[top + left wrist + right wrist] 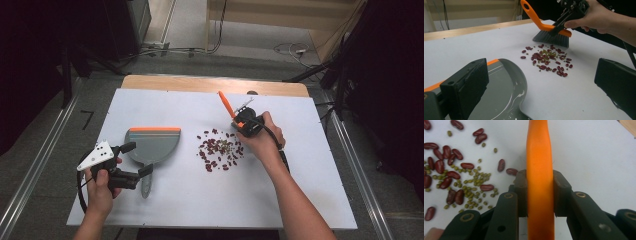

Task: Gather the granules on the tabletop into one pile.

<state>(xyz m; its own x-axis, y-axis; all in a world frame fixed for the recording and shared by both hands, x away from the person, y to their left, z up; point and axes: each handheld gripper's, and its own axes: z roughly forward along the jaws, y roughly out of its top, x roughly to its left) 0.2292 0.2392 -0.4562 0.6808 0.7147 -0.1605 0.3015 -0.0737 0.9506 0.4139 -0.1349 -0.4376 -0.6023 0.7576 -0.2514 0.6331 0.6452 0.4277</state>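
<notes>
A pile of red beans and small green beans (220,149) (546,60) (454,177) lies mid-table. My right gripper (239,123) (540,180) is shut on the orange handle of a small brush (225,103) (540,157), just behind the pile. In the left gripper view, the brush's dark bristles (551,38) stand on the table at the pile's far edge. A grey dustpan (152,145) (506,95) with an orange lip lies left of the beans. My left gripper (136,159) (541,67) is open, its jaws wide apart near the pan's handle end.
A white sheet (310,165) covers the table, with a wooden strip (215,84) showing along the back edge. Bare sheet stretches to the right of the beans and along the front. Metal rails (35,170) run on the floor at both sides.
</notes>
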